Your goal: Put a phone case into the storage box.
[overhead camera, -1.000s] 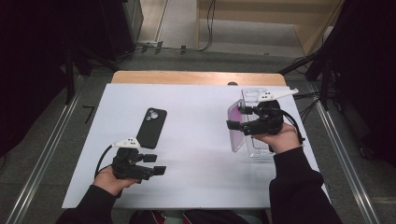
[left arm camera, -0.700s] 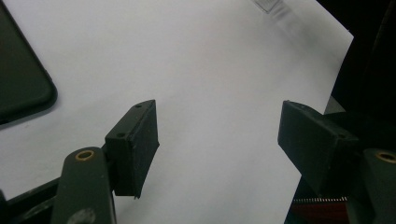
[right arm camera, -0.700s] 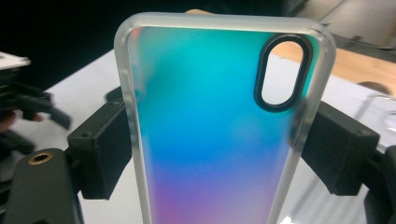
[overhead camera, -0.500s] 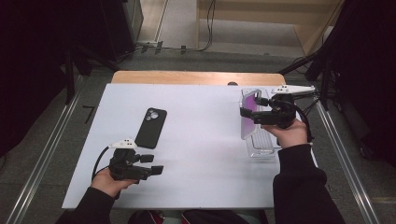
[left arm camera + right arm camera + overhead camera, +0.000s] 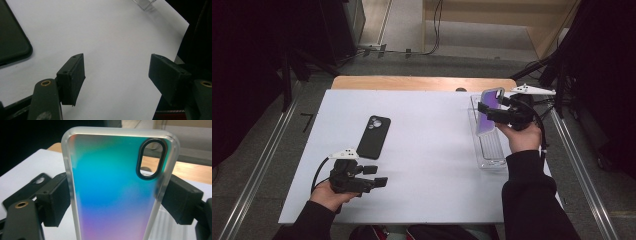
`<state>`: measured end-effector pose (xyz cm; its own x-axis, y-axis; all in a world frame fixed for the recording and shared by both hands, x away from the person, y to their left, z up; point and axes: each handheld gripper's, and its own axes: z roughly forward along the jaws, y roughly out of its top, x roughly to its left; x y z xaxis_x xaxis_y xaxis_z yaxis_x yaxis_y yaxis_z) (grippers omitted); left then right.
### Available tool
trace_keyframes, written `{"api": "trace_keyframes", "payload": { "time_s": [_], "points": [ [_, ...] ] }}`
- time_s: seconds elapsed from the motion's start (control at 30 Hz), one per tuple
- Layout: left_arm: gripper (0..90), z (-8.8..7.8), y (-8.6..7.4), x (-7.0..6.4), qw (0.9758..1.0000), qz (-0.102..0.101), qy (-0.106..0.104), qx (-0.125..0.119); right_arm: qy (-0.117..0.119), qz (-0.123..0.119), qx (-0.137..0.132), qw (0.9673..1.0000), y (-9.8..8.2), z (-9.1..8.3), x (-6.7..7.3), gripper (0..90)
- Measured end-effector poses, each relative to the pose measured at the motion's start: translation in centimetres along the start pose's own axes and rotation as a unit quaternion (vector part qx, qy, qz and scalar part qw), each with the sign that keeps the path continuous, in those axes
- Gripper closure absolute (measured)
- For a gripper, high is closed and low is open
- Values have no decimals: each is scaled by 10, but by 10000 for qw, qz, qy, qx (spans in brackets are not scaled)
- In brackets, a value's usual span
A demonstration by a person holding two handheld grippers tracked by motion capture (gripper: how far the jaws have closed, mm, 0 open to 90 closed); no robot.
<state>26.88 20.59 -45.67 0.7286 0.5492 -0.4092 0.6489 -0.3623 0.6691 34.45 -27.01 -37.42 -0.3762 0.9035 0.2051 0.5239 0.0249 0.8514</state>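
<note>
My right gripper (image 5: 486,111) is shut on an iridescent phone case (image 5: 488,111) and holds it above a clear plastic tray (image 5: 488,150) at the table's right side. In the right gripper view the phone case (image 5: 115,190) stands upright with both pads pressed on its long edges, its oval camera cutout at the upper right. A black phone case (image 5: 374,136) lies flat left of the table's middle. Near the front left, my left gripper (image 5: 381,176) rests low over the white table (image 5: 432,150), open with nothing between its fingers (image 5: 72,77). A corner of the black phone case (image 5: 12,47) shows beside it.
The table's wooden far edge (image 5: 422,83) runs along the back. The tray's corner (image 5: 145,3) lies far off in the left gripper view. Metal rails (image 5: 257,165) flank the table on the floor, and cables (image 5: 432,30) lie behind it.
My right gripper has carried the iridescent case up and toward the table's far right, tilting it more upright over the tray. The left hand has kept still.
</note>
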Motion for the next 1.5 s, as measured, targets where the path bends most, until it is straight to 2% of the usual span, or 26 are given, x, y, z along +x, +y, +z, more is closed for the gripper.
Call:
{"api": "trace_keyframes", "payload": {
  "time_s": [0.1, 0.23, 0.37, 0.53, 0.77, 0.87, 1.03, 1.2, 1.33, 1.5],
  "points": [
    [294, 0, -1, 1, 10000, -27, -5, -33, -102, 41, -75, 9999, 4, 2, -5, 147],
    [294, 0, -1, 1, 10000, -39, -15, -37, -241, 131, -351, 9990, 9, 8, -11, 148],
    [294, -1, -1, 1, 10000, -18, 28, -56, -490, 144, -480, 9975, 13, 19, -15, 147],
    [295, -3, -1, 4, 9998, -93, 33, -151, -762, 209, -576, 9952, 16, 36, -26, 147],
    [295, -2, -1, 3, 9999, -81, 32, -127, -960, 498, -450, 9931, 18, 60, -44, 147],
    [295, -2, 0, 3, 9999, -76, 22, -133, -1154, 403, -314, 9920, 18, 70, -49, 146],
    [295, -1, 1, 4, 9999, -75, -12, -113, -1309, 450, -383, 9896, 18, 85, -54, 146],
    [295, 1, 1, 3, 9999, -56, -58, -93, -1416, 328, -308, 9889, 15, 102, -56, 145],
    [295, 1, 2, 3, 9999, -79, -66, -107, -1562, 439, -208, 9865, 11, 111, -58, 144],
    [295, 2, 2, 3, 9999, -60, -72, -96, -1560, 475, -130, 9865, 7, 125, -63, 143]
  ]
}}
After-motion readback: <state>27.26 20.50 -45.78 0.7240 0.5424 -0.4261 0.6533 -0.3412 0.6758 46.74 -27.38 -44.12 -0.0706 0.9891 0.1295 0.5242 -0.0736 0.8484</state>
